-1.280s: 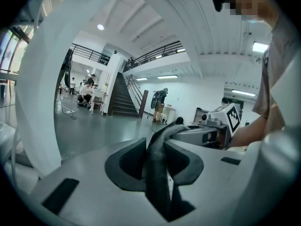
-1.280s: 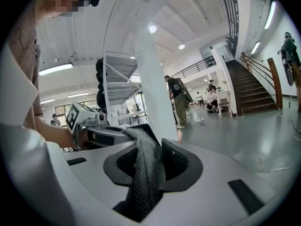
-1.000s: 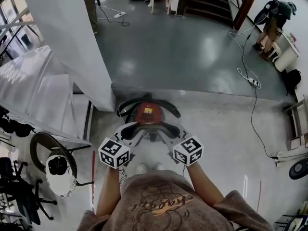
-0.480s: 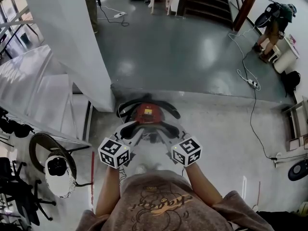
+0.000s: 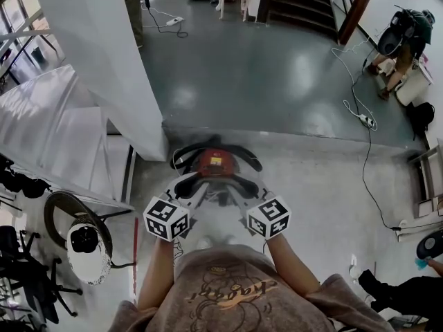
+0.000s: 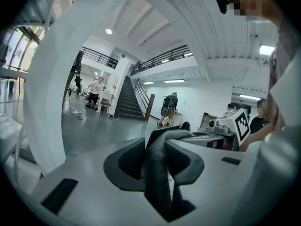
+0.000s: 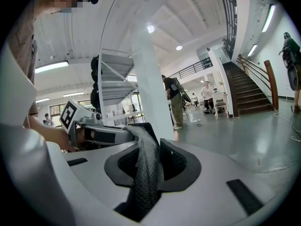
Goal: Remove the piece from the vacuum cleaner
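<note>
On the pale floor (image 5: 325,185) just ahead of the person sits the red and black vacuum cleaner (image 5: 216,162). Over its near side a dark, curved piece (image 5: 217,183) stretches from one gripper to the other. The head view does not show whether it touches the cleaner's body. The left gripper (image 6: 157,145) has its jaws narrow, pinched on one end of the piece, which looks grey and textured up close and runs off to the right toward the other gripper. The right gripper (image 7: 149,147) has the opposite end between its jaws, pressed from both sides, and those jaws are closing on it. A white pillar (image 5: 97,54) stands to the left, and a dark staircase (image 5: 297,2) rises far ahead.
</note>
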The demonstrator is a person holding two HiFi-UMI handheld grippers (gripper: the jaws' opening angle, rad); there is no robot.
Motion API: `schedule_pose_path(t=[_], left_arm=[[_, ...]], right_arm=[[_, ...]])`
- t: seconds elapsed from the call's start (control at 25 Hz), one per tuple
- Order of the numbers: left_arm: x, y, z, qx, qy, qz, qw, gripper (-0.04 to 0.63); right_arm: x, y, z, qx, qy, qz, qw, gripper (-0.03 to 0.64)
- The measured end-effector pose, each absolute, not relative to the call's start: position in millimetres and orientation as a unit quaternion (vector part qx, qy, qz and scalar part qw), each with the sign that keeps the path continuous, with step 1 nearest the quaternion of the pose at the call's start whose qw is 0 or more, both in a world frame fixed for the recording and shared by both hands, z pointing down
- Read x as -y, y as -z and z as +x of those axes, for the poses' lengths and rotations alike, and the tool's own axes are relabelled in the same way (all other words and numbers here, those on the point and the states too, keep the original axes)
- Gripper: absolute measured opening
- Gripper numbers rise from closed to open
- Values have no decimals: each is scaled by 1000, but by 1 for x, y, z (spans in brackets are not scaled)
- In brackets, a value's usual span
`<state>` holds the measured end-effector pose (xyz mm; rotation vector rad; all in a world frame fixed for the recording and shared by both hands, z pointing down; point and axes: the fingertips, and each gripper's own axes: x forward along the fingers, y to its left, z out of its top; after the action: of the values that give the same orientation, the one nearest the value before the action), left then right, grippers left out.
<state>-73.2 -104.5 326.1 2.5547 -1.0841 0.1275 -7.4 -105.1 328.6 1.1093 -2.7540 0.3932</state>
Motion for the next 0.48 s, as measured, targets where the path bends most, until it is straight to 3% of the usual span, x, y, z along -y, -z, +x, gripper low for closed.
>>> schedule_pose_path(t=[0.48], left_arm=[[109, -327, -74, 388, -37, 901, 189, 98]], right_arm=[[109, -329, -8, 915, -136, 373, 72, 71]])
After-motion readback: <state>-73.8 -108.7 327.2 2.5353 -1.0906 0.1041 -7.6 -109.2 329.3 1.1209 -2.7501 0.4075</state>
